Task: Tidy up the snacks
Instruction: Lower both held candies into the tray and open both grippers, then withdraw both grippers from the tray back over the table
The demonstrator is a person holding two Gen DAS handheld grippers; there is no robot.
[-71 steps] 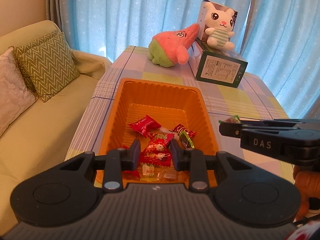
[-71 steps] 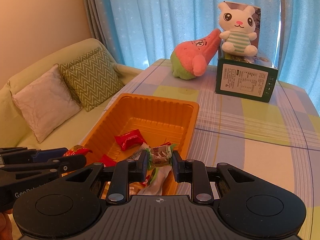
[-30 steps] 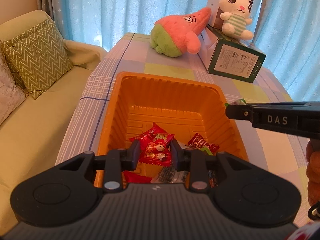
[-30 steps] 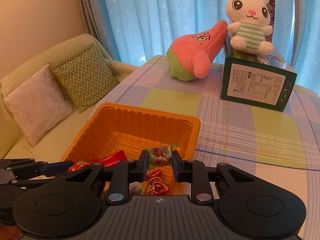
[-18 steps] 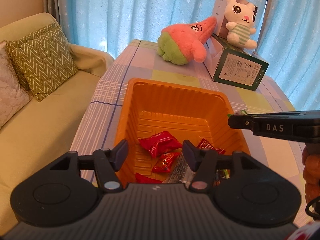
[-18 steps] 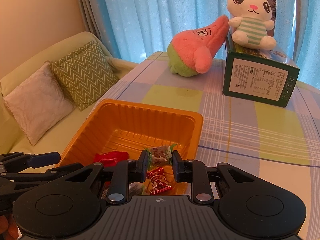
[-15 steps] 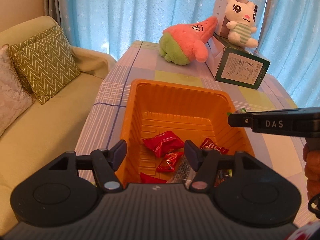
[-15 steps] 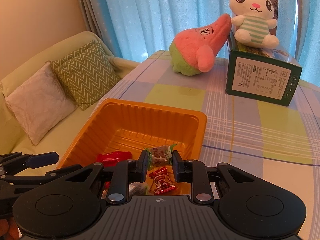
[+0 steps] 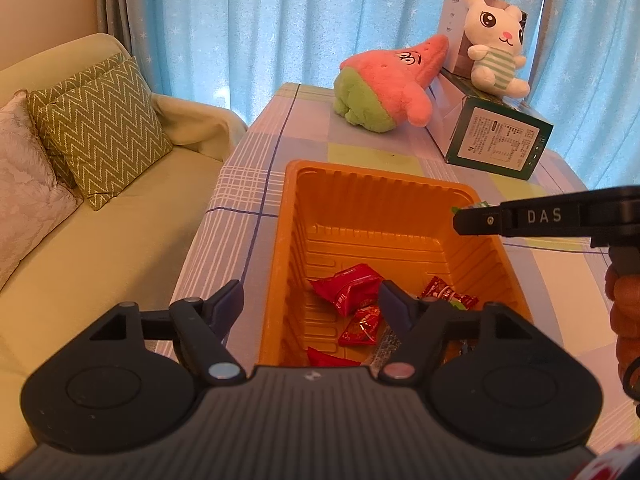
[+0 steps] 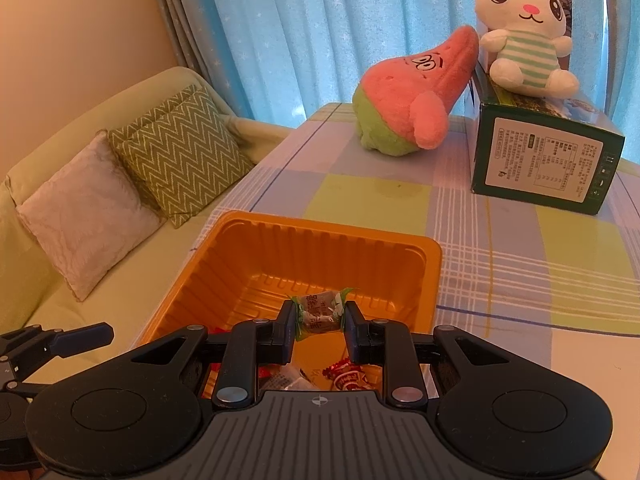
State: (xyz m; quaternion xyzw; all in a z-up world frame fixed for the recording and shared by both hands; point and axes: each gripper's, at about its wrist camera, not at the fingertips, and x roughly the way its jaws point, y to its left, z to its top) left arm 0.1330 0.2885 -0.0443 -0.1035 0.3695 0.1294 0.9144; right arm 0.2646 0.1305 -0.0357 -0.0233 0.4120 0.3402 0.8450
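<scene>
Here the left tongs (image 9: 310,300) are spread wide and hold nothing, poised over the near left rim of the orange tray (image 9: 280,240), which sits on the checked table (image 9: 256,184). In the tray's near end lie red-wrapped snacks (image 9: 346,286) in a loose heap. The right tongs (image 10: 319,322) pinch a green-ended wrapped candy (image 10: 319,312) by its two twisted ends, held above the tray's near right part; below it more wrappers (image 10: 346,378) show on the tray floor. At the table's far end a pink star plush (image 10: 412,108) leans against a green box (image 10: 544,160), on which a white bunny plush (image 10: 524,28) sits. A sofa with cushions (image 9: 100,124) stands left of the table.
</scene>
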